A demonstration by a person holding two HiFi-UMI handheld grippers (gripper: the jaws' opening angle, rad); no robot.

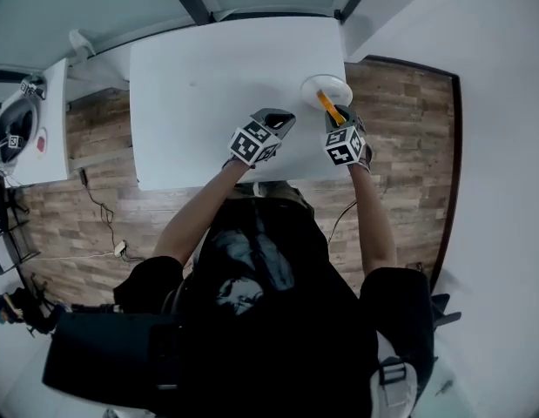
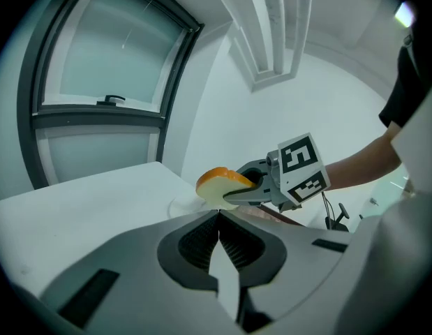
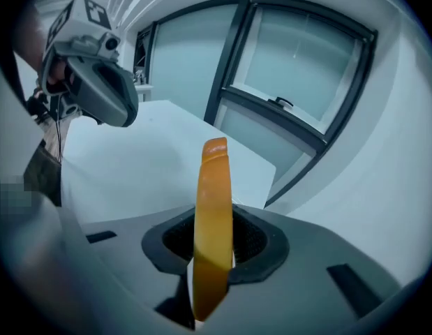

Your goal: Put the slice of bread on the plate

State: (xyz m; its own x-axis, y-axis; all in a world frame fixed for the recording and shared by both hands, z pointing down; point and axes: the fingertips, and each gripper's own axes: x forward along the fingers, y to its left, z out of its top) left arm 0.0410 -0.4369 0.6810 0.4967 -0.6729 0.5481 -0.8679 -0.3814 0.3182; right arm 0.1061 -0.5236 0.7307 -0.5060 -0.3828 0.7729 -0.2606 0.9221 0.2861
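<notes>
One orange-crusted slice of bread [image 3: 212, 215] stands pinched edge-on in the right tool [image 1: 333, 114], over one round white plate [image 1: 311, 83] on the white tabletop [image 1: 208, 85]. The second, left tool [image 1: 282, 120] is closed and empty.

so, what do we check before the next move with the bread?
1. grip: right tongs shut on the slice of bread: ok
2. plate bare where it shows: ok
3. slice over the plate: cannot tell; the head view puts it at the near rim
4. slice touching the plate: cannot tell
5. left tongs shut, empty, off the plate: ok
</notes>
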